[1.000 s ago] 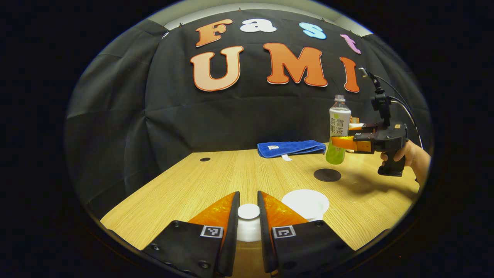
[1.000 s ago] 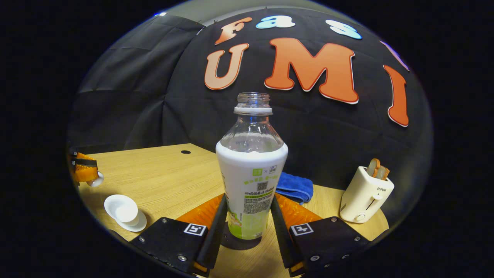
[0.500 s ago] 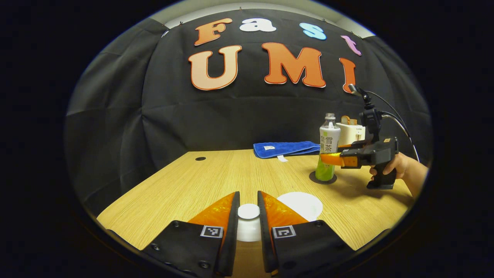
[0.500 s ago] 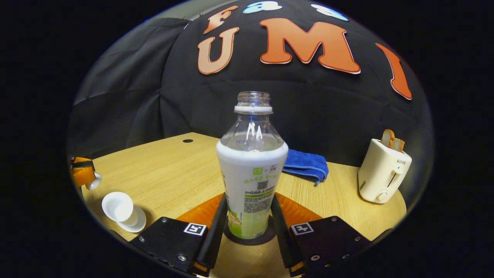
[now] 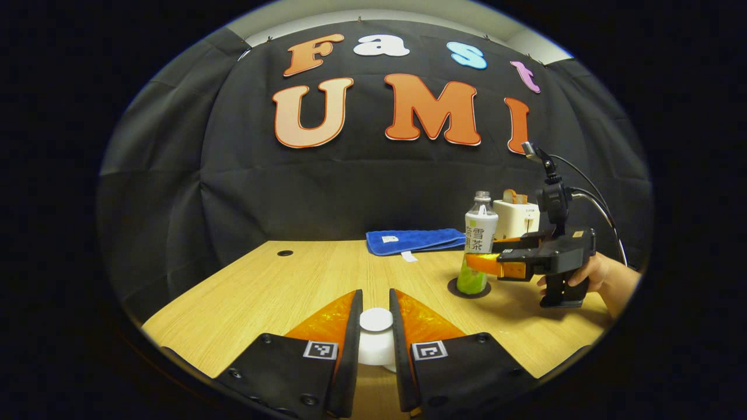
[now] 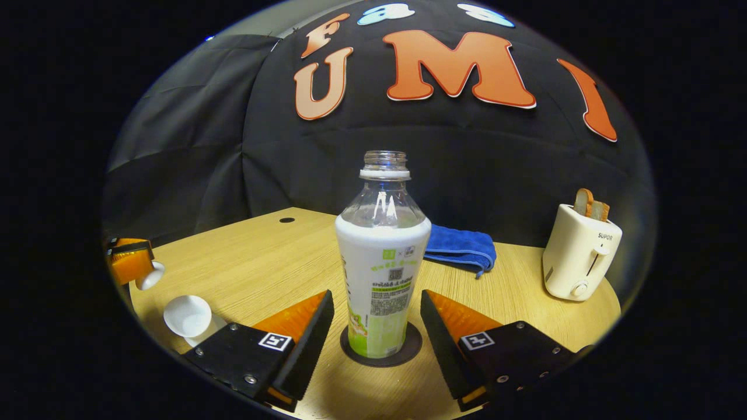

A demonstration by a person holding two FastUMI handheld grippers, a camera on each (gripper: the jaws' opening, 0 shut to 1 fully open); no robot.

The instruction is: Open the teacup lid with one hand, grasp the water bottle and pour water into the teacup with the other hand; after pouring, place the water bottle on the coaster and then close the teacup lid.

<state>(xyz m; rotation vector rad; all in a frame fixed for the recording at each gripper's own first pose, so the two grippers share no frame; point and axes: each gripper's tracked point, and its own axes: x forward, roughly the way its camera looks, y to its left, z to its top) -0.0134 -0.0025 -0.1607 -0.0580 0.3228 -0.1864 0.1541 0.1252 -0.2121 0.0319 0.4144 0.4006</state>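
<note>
The water bottle (image 6: 382,274), uncapped and with a white and green label, stands upright on the dark round coaster (image 6: 408,353). My right gripper (image 6: 376,296) is open, one finger on each side of the bottle with a gap to it. The white teacup (image 6: 188,316) sits uncovered on its saucer at the lower left. My left gripper (image 5: 375,298) is shut on the knob of the white teacup lid (image 5: 376,328), held above the table. The left gripper view shows the bottle (image 5: 480,248) on the coaster (image 5: 452,288) between the right gripper's fingers (image 5: 481,263), with a hand (image 5: 592,274) on its grip.
A folded blue towel (image 6: 461,248) lies at the back of the wooden table (image 6: 257,262). A white toaster (image 6: 580,251) with bread slices stands at the right. A small cable hole (image 6: 286,220) sits near the table's far left edge.
The bottle came down onto the coaster and the right gripper opened and let it go. The left gripper kept hold of the lid; its view shifted and the teacup slid from it.
</note>
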